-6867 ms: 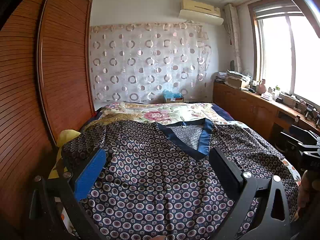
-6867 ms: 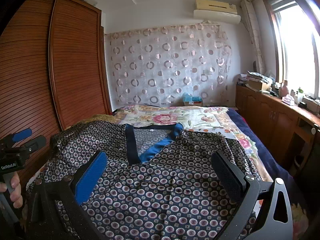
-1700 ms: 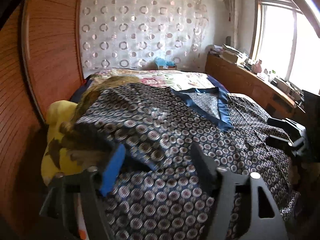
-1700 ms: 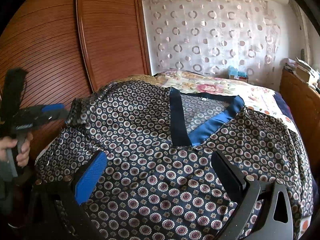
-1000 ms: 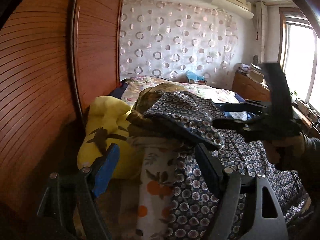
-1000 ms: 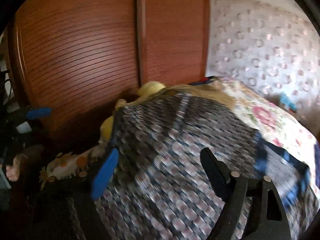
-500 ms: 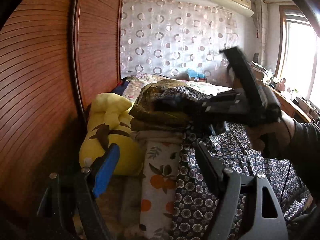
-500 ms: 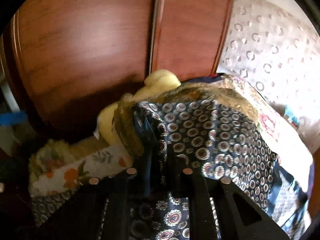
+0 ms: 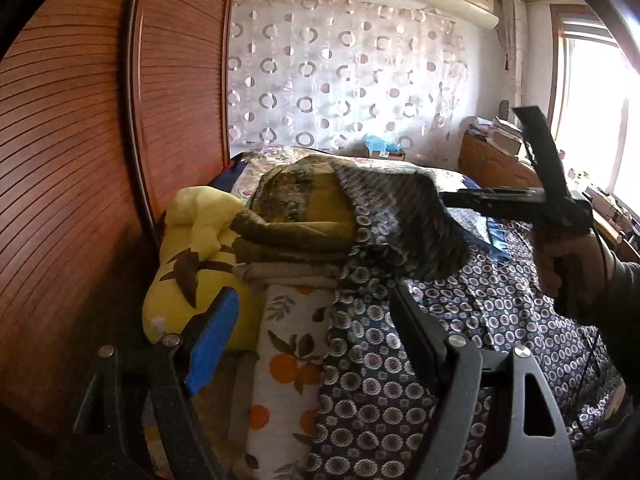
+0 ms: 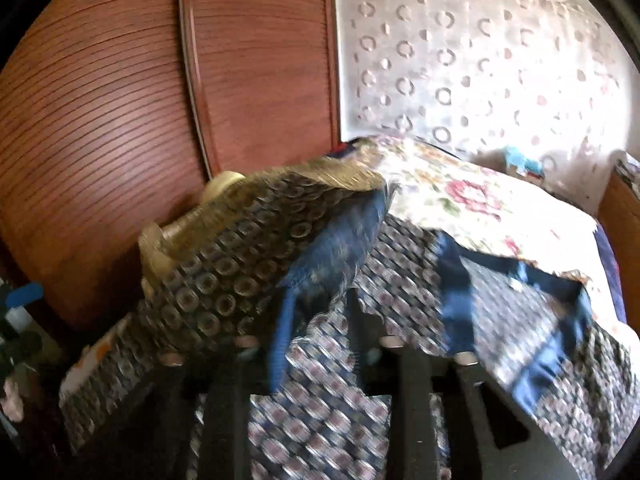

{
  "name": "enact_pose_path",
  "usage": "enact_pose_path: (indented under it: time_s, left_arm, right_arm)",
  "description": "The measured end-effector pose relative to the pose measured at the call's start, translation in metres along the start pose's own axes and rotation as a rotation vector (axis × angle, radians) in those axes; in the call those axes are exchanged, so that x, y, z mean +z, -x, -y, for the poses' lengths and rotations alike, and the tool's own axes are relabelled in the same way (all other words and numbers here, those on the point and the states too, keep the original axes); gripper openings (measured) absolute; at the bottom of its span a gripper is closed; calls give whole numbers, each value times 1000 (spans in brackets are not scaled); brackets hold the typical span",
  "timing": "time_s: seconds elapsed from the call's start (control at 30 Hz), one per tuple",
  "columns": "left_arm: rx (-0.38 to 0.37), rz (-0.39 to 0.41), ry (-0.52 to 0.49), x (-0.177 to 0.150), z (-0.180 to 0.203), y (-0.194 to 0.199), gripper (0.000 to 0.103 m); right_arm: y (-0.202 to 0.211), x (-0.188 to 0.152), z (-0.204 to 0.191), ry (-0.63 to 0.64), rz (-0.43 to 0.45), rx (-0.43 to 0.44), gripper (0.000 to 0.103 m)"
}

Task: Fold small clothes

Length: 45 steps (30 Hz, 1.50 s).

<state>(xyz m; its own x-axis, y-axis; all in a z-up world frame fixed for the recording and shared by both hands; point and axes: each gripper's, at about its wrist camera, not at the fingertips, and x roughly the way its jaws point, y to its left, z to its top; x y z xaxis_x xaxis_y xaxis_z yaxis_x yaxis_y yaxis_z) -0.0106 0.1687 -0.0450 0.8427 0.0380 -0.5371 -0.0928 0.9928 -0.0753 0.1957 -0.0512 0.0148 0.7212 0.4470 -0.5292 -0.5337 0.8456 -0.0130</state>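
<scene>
A dark navy patterned garment [image 9: 460, 352] with blue V-neck trim lies spread on the bed. My right gripper [image 9: 452, 200] is shut on the garment's left sleeve [image 9: 404, 220] and holds it lifted above the body of the garment. In the right wrist view the sleeve [image 10: 256, 264] drapes over the closed jaws, showing its blue inner side. My left gripper [image 9: 316, 320] is open and empty, at the bed's left corner, below the lifted sleeve.
A yellow plush toy [image 9: 192, 256] and folded olive and beige cloths [image 9: 296, 232] sit at the bed's left edge, on an orange-print sheet [image 9: 288, 364]. A wooden wardrobe [image 9: 80, 160] stands at left. A wooden counter [image 9: 496, 164] runs under the window.
My right gripper closed on the left sleeve and lifted it up and toward the garment's middle. My left gripper swung to the bed's left corner and stayed open.
</scene>
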Motion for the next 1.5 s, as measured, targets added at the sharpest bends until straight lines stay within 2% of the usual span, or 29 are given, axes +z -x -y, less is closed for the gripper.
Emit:
enact_pose_path:
  time_s: [0.07, 0.13, 0.23, 0.43, 0.6, 0.77, 0.9, 1.2, 1.37, 1.5]
  left_arm:
    - [-15, 1, -5, 1, 5, -2, 78]
    - [-27, 0, -10, 1, 10, -3, 78]
    - [-52, -2, -22, 2, 22, -7, 78]
    - [-109, 4, -45, 6, 53, -15, 78]
    - [-150, 7, -71, 16, 83, -23, 78]
    - [-190, 29, -115, 27, 109, -19, 78]
    - [-209, 41, -144, 34, 125, -19, 78]
    - [-253, 10, -175, 29, 156, -32, 78]
    - [-275, -23, -192, 17, 169, -38, 78]
    - [-294, -59, -207, 6, 181, -47, 78]
  right_arm:
    - [14, -4, 5, -6, 6, -10, 55]
    - [32, -11, 12, -17, 24, -15, 59]
    - [62, -28, 24, -39, 52, -28, 60]
    - [124, -72, 45, -70, 63, -124, 61]
    - [172, -110, 57, -105, 50, -216, 61]
    - [212, -159, 80, -191, 39, -305, 61]
    - [238, -183, 95, -253, 13, -364, 61]
    - [268, -210, 110, -363, -18, -469, 61]
    - [260, -212, 130, -409, -57, -479, 61]
    - [261, -208, 139, -451, -85, -451, 61]
